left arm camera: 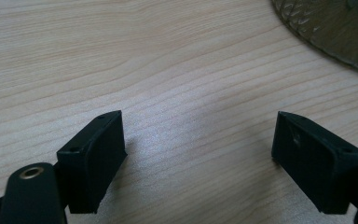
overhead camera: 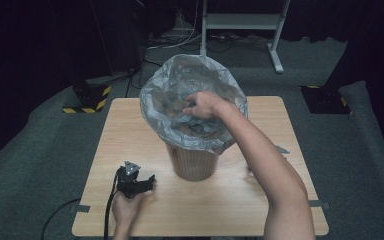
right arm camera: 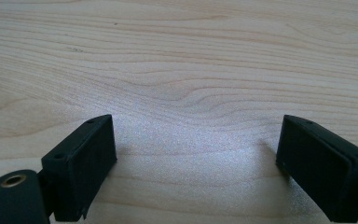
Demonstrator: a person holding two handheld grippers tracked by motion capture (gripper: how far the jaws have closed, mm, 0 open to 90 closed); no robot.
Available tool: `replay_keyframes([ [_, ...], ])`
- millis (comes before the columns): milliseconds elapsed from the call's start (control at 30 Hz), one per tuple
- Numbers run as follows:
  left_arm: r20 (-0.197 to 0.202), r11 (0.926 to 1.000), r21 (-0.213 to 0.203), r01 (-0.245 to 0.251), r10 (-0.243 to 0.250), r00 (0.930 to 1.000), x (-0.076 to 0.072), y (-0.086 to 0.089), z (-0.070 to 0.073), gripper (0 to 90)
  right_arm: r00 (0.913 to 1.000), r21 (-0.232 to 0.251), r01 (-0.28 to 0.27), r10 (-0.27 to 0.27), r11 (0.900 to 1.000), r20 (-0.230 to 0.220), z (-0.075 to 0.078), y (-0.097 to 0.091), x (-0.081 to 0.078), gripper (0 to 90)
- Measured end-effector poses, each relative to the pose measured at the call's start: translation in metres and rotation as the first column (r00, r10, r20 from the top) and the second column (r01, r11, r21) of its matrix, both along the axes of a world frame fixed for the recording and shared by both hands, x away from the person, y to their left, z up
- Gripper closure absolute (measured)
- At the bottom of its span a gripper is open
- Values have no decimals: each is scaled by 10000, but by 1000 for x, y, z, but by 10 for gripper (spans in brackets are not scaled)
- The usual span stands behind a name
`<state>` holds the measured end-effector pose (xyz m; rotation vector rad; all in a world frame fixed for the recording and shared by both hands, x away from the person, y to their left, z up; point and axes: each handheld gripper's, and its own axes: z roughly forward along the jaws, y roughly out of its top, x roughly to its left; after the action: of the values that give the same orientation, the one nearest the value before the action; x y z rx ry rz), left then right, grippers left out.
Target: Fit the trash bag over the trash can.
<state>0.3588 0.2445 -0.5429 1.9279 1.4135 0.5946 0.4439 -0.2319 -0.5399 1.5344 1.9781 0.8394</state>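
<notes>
High view: above, looking forward and down on bench (overhead camera: 130, 125). Both gripper views: close, low, facing the same woodgrain.

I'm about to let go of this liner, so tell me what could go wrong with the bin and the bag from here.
The bare right hand pulls the grey bag at the top of the tall bin, and nothing steadies its base, so it might tip. The thin liner could tear or slip off the rim. The left gripper, jaws open on the table, lies close enough that a falling bin might hit it.
</notes>
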Motion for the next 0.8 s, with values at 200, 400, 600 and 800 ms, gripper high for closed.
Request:
replay_keyframes([
  [200,-12,10000,19,20,-20,10000,0,0,0,176,10000,-4,-3,3,10000,-15,0,0,0,115],
  [400,-11,10000,36,23,-23,10000,0,0,0,176,10000,-13,-9,9,10000,-7,0,0,0,115],
  [600,-7,10000,75,30,-30,10000,0,0,0,176,10000,-16,-16,16,10000,-10,0,0,0,115],
  [800,5,10000,53,14,-14,10000,0,-1,0,176,10000,-13,-14,14,10000,-12,0,0,0,115],
])
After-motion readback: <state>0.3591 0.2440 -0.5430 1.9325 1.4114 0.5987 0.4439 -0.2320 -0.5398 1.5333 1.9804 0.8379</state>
